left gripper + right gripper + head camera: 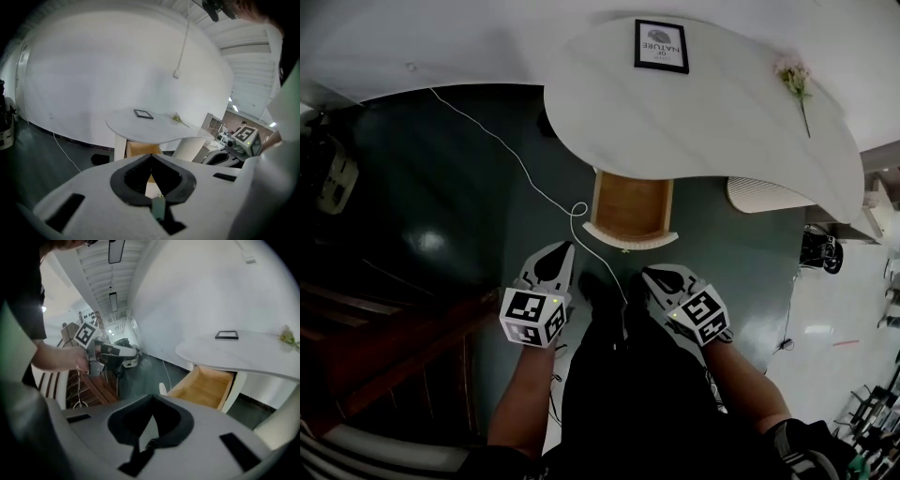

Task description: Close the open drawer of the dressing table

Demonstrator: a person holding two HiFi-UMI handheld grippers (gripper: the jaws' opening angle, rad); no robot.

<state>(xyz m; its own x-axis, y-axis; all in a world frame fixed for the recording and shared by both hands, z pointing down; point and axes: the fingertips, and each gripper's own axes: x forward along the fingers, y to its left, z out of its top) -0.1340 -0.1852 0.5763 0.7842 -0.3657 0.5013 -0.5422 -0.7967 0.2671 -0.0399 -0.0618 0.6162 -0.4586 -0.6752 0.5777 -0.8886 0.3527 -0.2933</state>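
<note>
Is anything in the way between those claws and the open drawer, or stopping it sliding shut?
Nothing visible does. The drawer looks empty, and only a thin white cable lies on the floor by its front.

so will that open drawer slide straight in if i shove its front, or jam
Probably slides easily: the drawer looks empty, so likely light. It reads as a rigid wooden box, so it shouldn't flex. A push at one end of its white front might skew it; a centred push seems safer.
</note>
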